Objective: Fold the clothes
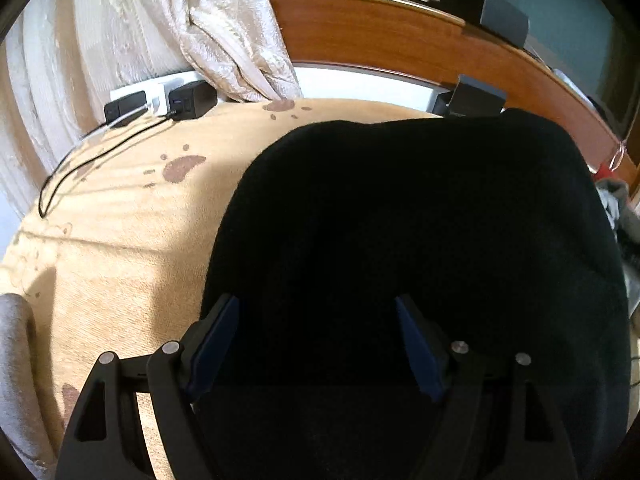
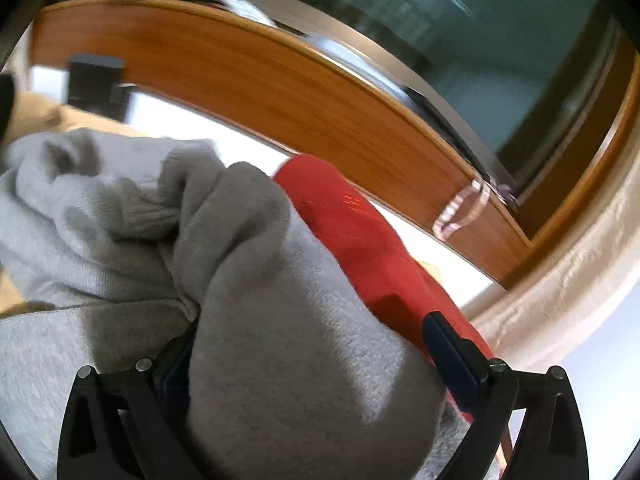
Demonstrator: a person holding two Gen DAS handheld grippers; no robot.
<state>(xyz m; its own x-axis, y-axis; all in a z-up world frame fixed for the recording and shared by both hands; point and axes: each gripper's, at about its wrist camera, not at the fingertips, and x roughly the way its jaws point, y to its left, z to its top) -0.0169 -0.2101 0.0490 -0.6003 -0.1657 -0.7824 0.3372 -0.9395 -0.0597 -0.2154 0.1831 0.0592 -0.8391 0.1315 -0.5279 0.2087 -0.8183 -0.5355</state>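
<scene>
Left gripper: hanging over the black garment; jaws standing wide apart, blue pads clear on both sides; nothing pinched between them.

Black garment: a broad dark mass spread flat on the tan blanket; rounded outline, so deep a black that no seam or fold shows; it fills the middle and right of the left wrist view, its far edge close to the wooden headboard.

Tan blanket: soft beige, brown paw prints scattered across it; sunlight striping its left part.

Right gripper: jaws spread about as wide as they go; a thick hump of the grey sweatshirt bulges up between them; the left pad is mostly buried behind the cloth, so whether it presses on the fabric is hard to call; the right pad stands clear of the grey, against the red.

Grey sweatshirt: fleecy heather grey, crumpled in heavy folds; a ribbed cuff poking out of the heap at left.

Red garment: bright red, lying just beside the grey and partly under it; view blurred here.

Back of scene: chargers and black cables by the cream curtain.
</scene>
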